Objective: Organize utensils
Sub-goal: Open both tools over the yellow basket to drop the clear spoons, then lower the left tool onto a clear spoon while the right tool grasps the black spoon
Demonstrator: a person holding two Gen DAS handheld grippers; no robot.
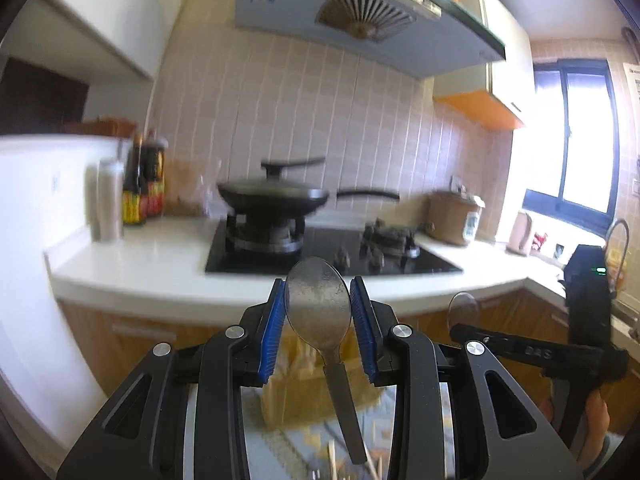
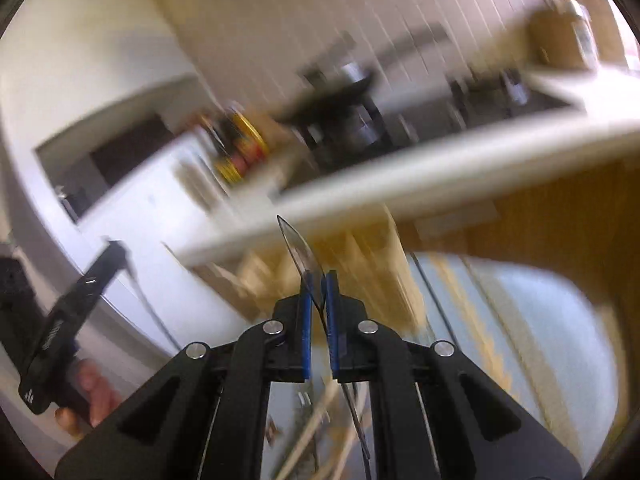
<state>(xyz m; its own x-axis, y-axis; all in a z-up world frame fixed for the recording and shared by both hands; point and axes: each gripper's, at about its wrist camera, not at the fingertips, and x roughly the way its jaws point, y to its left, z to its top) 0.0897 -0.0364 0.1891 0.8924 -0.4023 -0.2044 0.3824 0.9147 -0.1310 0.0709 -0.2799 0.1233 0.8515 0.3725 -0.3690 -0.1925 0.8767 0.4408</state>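
Your left hand-held gripper (image 1: pixel 318 312) is clamped on the metal spoon (image 1: pixel 319 308), handle trailing to 6 o'clock; right hand-held gripper (image 2: pixel 319 280) pinches a clear plastic spoon (image 2: pixel 298 246), bowl at 12.

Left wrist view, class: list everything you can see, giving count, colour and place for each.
metal spoon: one, grey, bowl up between left claw pads
clear spoon: one, transparent, in right claw
wok: one, black, lidded, on left burner
hob: one, black, set in white counter
sauce bottles: two, dark, counter left
rice cooker: one, brown, counter right
range hood: one, pale, above hob
left claw: black, blue pads, foreground
right claw: black, lower right
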